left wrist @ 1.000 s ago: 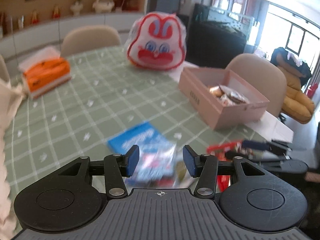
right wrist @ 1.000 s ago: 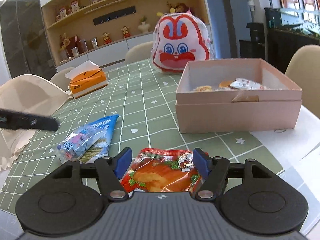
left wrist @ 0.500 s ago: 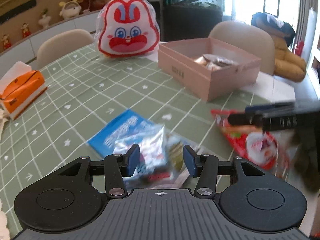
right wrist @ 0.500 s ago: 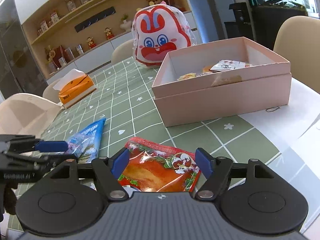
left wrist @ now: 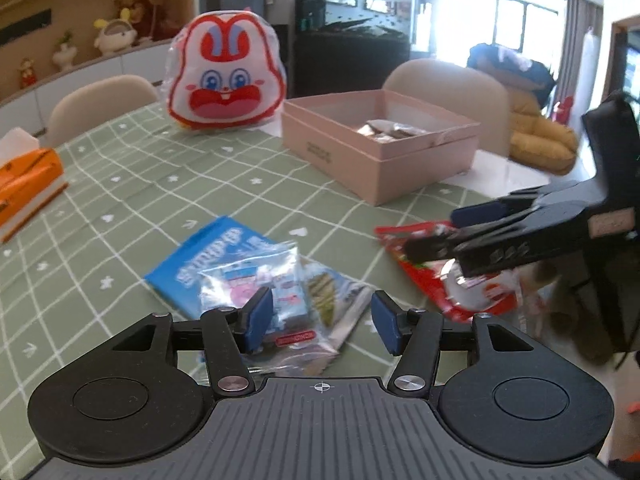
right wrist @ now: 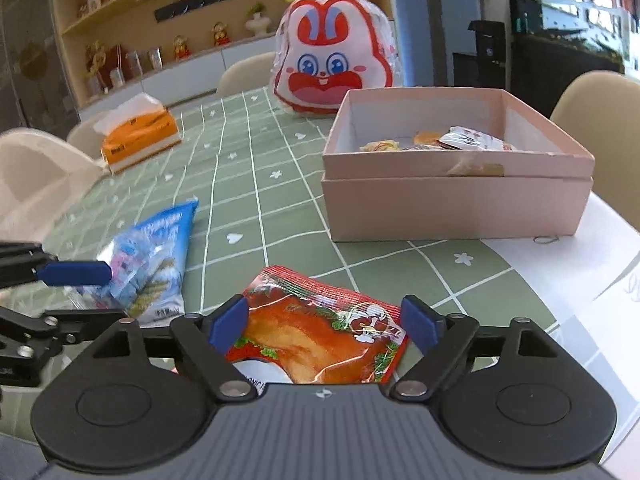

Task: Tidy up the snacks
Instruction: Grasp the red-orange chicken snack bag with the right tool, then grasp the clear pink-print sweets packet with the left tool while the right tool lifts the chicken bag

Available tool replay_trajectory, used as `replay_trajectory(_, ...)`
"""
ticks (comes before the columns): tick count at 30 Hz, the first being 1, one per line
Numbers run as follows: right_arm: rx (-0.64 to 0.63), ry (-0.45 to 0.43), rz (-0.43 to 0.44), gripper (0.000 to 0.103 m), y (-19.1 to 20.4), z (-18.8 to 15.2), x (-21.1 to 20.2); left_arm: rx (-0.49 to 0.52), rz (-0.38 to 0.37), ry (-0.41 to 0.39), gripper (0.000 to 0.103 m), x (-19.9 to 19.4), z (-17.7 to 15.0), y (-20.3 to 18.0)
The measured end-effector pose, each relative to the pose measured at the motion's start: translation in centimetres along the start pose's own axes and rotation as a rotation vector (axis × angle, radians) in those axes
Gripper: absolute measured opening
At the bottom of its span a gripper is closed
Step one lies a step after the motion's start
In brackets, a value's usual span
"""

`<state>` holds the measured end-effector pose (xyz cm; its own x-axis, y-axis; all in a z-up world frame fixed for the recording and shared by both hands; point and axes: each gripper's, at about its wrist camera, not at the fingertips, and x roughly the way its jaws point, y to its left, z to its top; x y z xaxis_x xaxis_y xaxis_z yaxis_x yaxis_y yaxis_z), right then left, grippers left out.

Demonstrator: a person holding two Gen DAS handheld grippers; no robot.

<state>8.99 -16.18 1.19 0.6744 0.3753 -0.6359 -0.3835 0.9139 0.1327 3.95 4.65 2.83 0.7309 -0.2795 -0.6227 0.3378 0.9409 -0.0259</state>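
A blue snack packet [left wrist: 216, 256] with a clear bag of small sweets [left wrist: 256, 280] on it lies on the green checked tablecloth [left wrist: 160, 184]. My left gripper [left wrist: 322, 320] hovers low over that pile, jaws opening, pads not pressing it. A red snack packet [right wrist: 320, 332] lies flat between the fingers of my right gripper [right wrist: 323, 320], whose jaws are opening wide around it. An open pink box [right wrist: 452, 208] behind holds several small snacks. The other gripper shows in each view: right gripper [left wrist: 448, 232] over the red packet [left wrist: 480, 296], left gripper [right wrist: 68, 294] beside the blue packet [right wrist: 160, 248].
A rabbit-faced bag [left wrist: 226, 80] stands at the far side of the table. An orange tissue box [right wrist: 138, 136] sits far left. Beige chairs [left wrist: 448, 88] ring the table. White paper [right wrist: 560, 264] covers the near right corner beside the pink box [left wrist: 380, 168].
Both grippers' jaws have spread wider. The left gripper has sunk and rolled level, closing in on the blue packet pile. The right gripper has stayed over the red packet.
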Motion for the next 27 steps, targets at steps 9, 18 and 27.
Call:
replay_trajectory(9,0.004,0.012,0.003,0.093,-0.3,0.1,0.1,-0.112,0.011,0.005,0.057,-0.7,0.5,2.4)
replay_trajectory(18,-0.057,0.086,-0.050,0.103,1.4,0.8,1.2,-0.154,-0.071,0.008,0.057,-1.4,1.1,3.3)
replay_trajectory(27,-0.098,0.110,0.025,0.099,1.3,1.1,0.2,-0.229,-0.031,-0.024,0.056,-2.2,1.4,5.9)
